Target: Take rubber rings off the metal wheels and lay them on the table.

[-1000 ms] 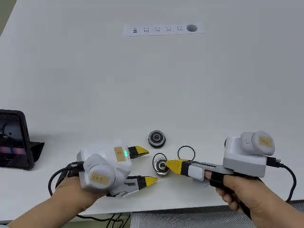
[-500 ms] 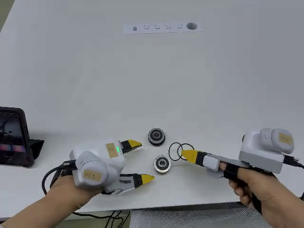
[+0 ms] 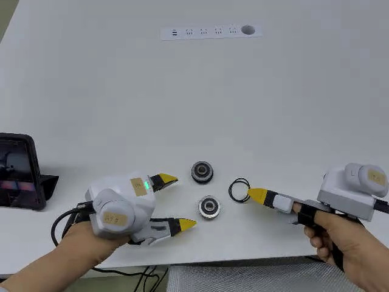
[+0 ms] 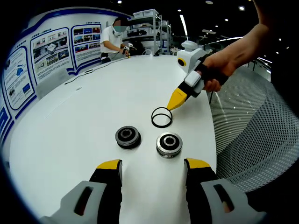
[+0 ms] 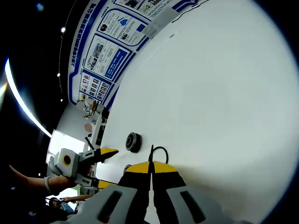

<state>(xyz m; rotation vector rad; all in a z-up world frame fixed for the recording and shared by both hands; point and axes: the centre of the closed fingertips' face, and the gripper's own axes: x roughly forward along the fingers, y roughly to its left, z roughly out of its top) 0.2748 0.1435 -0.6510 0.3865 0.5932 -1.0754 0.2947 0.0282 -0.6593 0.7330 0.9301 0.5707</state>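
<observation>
White surface (image 3: 292, 109) stretches wide ahead of us, with a white power strip (image 3: 211, 31) at its far edge and a dark tablet (image 3: 18, 173) propped at the left. Near the front edge the thin black rubber ring (image 3: 239, 190) lies flat, just right of the bare silver metal wheel (image 3: 209, 207). The dark-rimmed metal wheel (image 3: 202, 171) sits just behind that one and apart from it. We judge its ring is still seated.

We expect a ring like this to be light, soft and floppy, stretching out of round when pulled and clinging in its groove. The best hold should be a pinch on a short stretch of its outer edge, then peeling it sideways off the rim. The wheels look stiff, smooth and fairly heavy. One may slide or roll unless the other claw braces it across the rim.

Our right claw (image 3: 255, 194) reaches in low and nearly level from the right, jaws pressed together. In the right gripper view a black strand runs out from between the tips, so we take it to be pinching the ring's near edge. Our left claw (image 3: 176, 202) hovers left of the wheels, spread wide and holding nothing, and both wheels lie ahead of its jaws.
</observation>
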